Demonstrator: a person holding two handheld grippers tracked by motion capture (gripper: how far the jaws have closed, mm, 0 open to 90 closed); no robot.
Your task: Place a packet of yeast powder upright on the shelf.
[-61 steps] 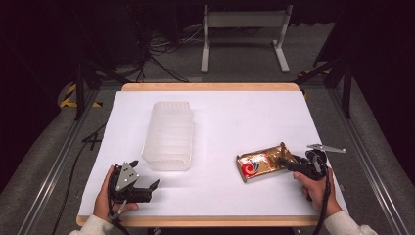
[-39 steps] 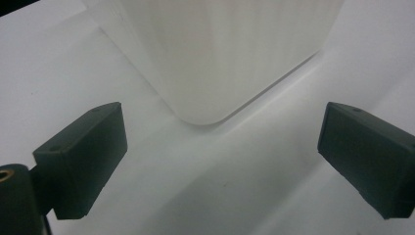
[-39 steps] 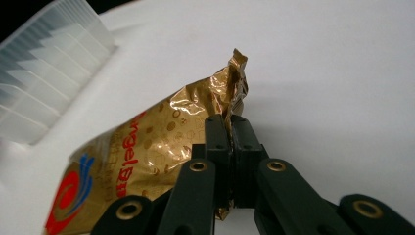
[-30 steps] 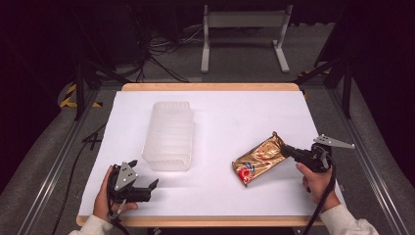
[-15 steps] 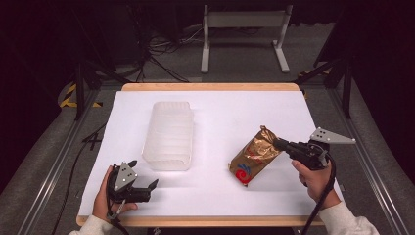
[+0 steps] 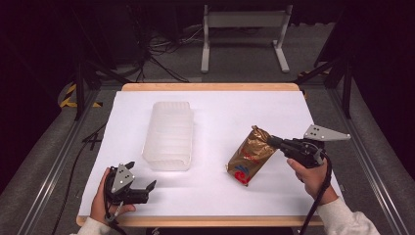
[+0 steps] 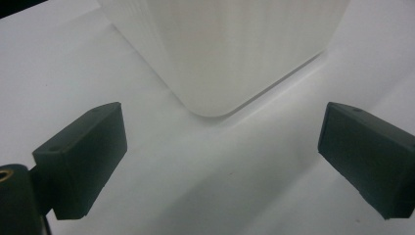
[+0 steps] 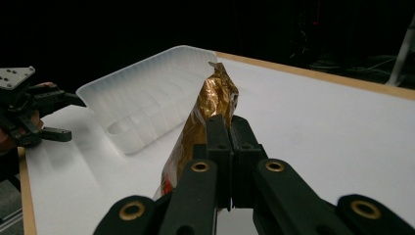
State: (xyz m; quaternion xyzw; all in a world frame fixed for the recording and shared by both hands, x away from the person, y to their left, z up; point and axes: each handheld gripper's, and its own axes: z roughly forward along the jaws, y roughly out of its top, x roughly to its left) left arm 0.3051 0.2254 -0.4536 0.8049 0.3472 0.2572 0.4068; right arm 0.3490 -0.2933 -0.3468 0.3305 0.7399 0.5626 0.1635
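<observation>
Your high view looks forward and down over the whole white worktop (image 6: 220, 196) from your side. Your left gripper view sits low and close, facing the clear plastic container (image 7: 230, 49). Your right gripper view looks along its jaws across the worktop toward that same container (image 8: 147, 107), shared by all three.

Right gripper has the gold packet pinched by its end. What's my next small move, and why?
Probably swing the gold packet left toward the open translucent bin. The right gripper is shut on its top end with the packet tilted, lower end near the table; the bin sits apart to its left. The left gripper rests open near the bin's corner.
</observation>
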